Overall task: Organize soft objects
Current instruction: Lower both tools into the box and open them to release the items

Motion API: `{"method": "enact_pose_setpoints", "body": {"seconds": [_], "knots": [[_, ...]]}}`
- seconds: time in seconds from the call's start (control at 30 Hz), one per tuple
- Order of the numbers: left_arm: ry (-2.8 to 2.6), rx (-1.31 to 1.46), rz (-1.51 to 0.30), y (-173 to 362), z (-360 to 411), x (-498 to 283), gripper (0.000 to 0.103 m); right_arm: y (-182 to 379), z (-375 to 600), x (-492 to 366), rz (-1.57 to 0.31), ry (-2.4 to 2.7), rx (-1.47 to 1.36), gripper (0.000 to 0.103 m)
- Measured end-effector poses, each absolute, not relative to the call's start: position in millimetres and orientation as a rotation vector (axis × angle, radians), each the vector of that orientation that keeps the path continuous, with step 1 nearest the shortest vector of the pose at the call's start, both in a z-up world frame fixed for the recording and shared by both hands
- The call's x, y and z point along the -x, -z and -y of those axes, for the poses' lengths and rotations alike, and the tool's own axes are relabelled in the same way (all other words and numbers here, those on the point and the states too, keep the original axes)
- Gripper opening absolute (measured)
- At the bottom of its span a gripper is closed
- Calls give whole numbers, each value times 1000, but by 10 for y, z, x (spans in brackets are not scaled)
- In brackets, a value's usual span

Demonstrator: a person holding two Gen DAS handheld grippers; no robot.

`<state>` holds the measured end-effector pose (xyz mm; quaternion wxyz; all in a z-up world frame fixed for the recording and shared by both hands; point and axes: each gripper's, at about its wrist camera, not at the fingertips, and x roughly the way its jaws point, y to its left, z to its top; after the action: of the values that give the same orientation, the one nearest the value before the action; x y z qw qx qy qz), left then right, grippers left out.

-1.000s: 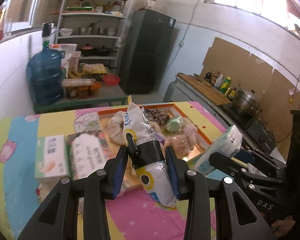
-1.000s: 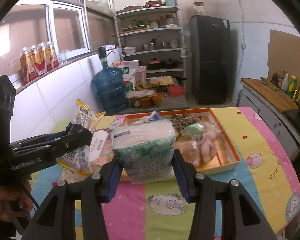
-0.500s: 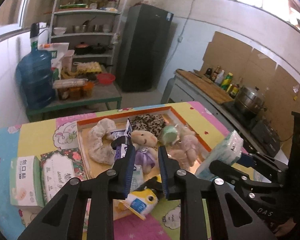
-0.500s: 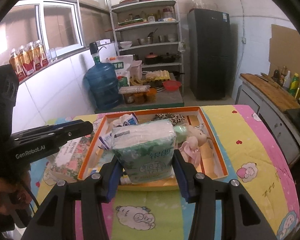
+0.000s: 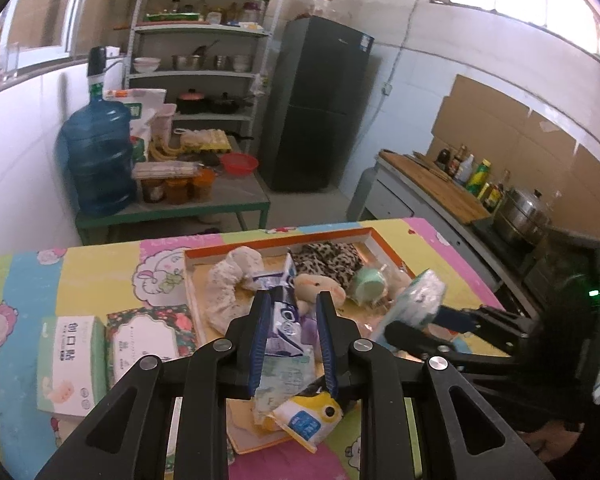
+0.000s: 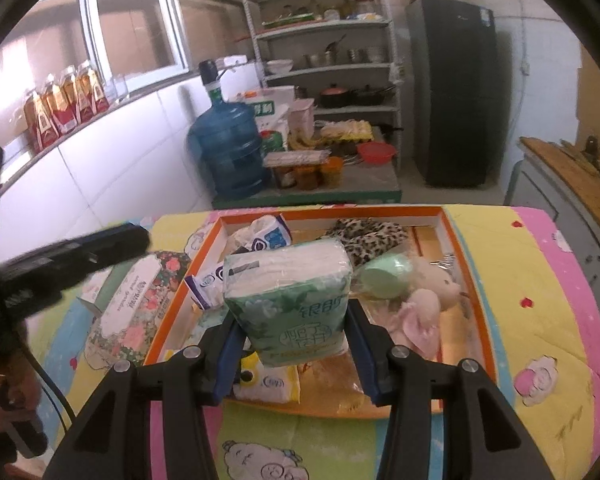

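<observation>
My right gripper (image 6: 294, 316) is shut on a green-and-white tissue pack (image 6: 296, 280), held over the near part of the orange-rimmed tray (image 6: 472, 272). My left gripper (image 5: 291, 298) hovers over the tray's left side with its jaws a narrow gap apart and nothing pressed between them. A blue-and-white tissue pack (image 5: 284, 320) lying in the tray shows through that gap. The yellow-and-white pack (image 5: 308, 416) lies at the tray's near edge, below the left fingers. In the tray are a leopard-print cloth (image 6: 372, 236), a pink plush toy (image 6: 424, 300), a green round item (image 6: 388, 276) and a white cloth (image 5: 228, 280).
A floral tissue box (image 5: 144, 332) and a green-white box (image 5: 66, 356) sit on the colourful tablecloth (image 6: 540, 320) left of the tray. Beyond the table stands a low bench with a blue water jug (image 6: 228, 152). A counter with a pot (image 5: 520, 216) runs along the right. A person's hand (image 6: 4, 392) holds the left gripper.
The left gripper let go of the yellow-and-white pack, which dropped to the tray's near edge, and its jaws narrowed. The right gripper carried the green pack forward and lower over the tray.
</observation>
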<state>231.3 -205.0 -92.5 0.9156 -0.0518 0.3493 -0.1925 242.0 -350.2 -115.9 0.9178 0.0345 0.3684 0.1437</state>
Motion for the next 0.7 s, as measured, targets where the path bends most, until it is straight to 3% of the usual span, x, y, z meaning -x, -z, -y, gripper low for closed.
{"method": "enact_pose_setpoints", "body": {"seconds": [0.7], "knots": [[304, 150, -724, 843, 1953, -2319, 25, 1437, 3359, -2878, -825, -400, -56, 50]]}}
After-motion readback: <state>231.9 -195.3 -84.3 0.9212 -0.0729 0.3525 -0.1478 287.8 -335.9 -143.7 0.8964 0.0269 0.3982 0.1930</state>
